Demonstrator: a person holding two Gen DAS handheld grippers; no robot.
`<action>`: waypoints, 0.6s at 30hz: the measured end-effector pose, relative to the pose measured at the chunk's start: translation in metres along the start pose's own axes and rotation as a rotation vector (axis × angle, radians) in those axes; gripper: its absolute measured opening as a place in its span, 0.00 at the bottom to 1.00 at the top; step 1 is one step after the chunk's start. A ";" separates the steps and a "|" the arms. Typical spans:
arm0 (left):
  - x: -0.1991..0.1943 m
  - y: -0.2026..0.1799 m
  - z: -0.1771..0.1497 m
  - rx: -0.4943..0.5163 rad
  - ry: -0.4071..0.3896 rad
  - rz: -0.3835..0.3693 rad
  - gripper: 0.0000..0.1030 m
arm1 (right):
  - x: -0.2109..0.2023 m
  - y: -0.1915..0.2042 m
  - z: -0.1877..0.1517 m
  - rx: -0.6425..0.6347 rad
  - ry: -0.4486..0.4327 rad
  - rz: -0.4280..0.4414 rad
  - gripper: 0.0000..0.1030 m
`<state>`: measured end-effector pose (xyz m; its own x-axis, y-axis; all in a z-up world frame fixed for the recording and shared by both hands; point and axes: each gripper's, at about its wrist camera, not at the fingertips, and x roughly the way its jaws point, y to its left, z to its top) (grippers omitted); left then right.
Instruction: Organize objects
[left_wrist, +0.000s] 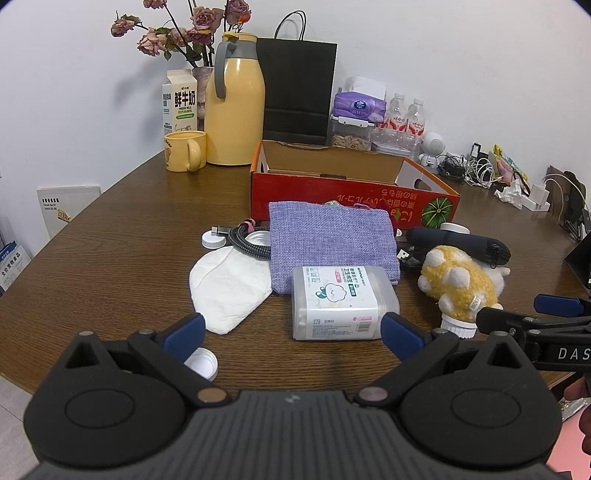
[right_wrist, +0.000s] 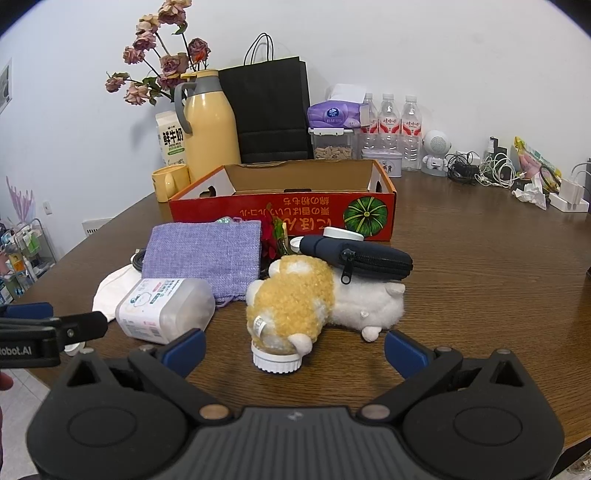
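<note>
- Cardboard first: the red box (right_wrist: 280, 212) stands open behind the clutter, and as far as we can see into it, nothing lies inside (its floor is mostly hidden by the front wall)
- We judge the sorting barely begun, since every loose thing sits on the wooden table (right_wrist: 480, 277) in front of the box
- Our left gripper (left_wrist: 291, 330) is spread wide and holds nothing; it hovers just short of the cotton swab box (left_wrist: 341, 301), which lies flat on the table
- Our right gripper (right_wrist: 293, 349) is likewise wide apart and empty, lined up on the plush toy (right_wrist: 295, 295), whose white cap end faces us
- Left to move: the purple pouch (left_wrist: 328, 236), the white mask (left_wrist: 229, 291), the dark zip case (right_wrist: 362, 256) resting against the toy, the coiled cable (left_wrist: 251, 242) and a bottle cap (left_wrist: 201, 363) under the left finger
- Small bits between the pouch and the box are too hidden for us to name
- We would guess the swab box and the toy go first, each being nearest its own gripper
</note>
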<state>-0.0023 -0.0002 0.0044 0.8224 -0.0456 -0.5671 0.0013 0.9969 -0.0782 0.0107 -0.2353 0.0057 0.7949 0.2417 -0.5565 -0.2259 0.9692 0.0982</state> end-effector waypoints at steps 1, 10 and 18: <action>0.000 0.000 0.000 0.000 0.000 0.000 1.00 | 0.000 0.000 0.000 0.000 0.000 0.000 1.00; 0.000 0.000 0.000 0.000 0.000 0.000 1.00 | 0.001 0.000 -0.001 -0.001 0.001 0.000 1.00; 0.000 0.000 0.000 0.000 0.000 0.000 1.00 | 0.000 -0.004 -0.003 -0.001 0.002 -0.001 1.00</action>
<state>-0.0022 -0.0005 0.0040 0.8225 -0.0452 -0.5669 0.0011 0.9970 -0.0779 0.0102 -0.2388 0.0029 0.7938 0.2410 -0.5584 -0.2257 0.9693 0.0975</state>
